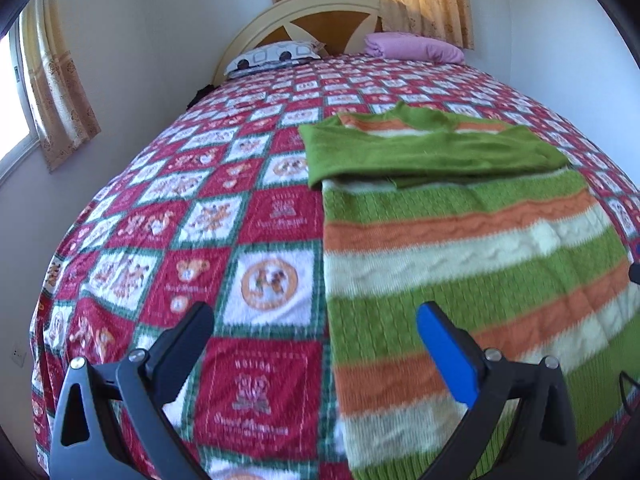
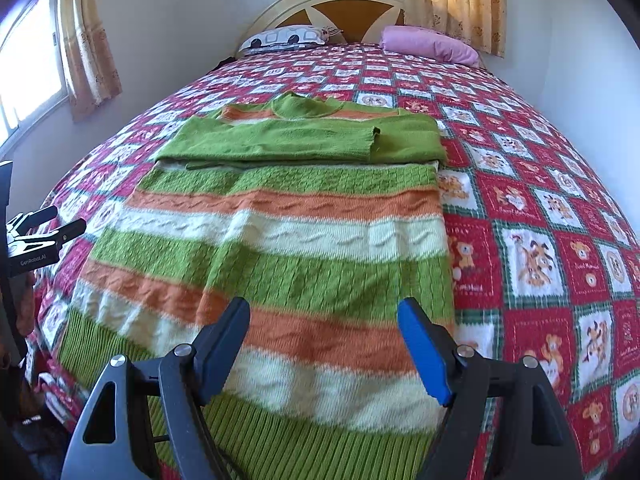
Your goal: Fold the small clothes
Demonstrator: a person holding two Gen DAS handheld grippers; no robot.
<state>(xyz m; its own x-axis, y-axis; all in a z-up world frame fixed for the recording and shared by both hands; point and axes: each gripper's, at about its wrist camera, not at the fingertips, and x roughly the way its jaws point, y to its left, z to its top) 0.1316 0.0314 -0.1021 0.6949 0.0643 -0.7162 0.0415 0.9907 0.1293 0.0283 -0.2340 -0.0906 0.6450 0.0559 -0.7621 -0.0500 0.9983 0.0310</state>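
A striped knit sweater (image 1: 460, 248) (image 2: 288, 240) in green, orange and cream lies flat on the bed, its two green sleeves (image 2: 304, 140) folded across the chest. My left gripper (image 1: 316, 316) hovers open over the sweater's left edge near the hem, one finger above the quilt, the blue-padded one above the knit. My right gripper (image 2: 324, 312) is open above the lower right part of the sweater, nothing between its fingers. The left gripper (image 2: 60, 224) also shows at the left border of the right wrist view.
A red, white and green patchwork quilt (image 1: 192, 216) (image 2: 540, 240) covers the bed. At the headboard (image 2: 344, 4) lie a patterned pillow (image 2: 284, 38) and a pink pillow (image 2: 432, 44). Walls and curtained windows close in on the left and far sides.
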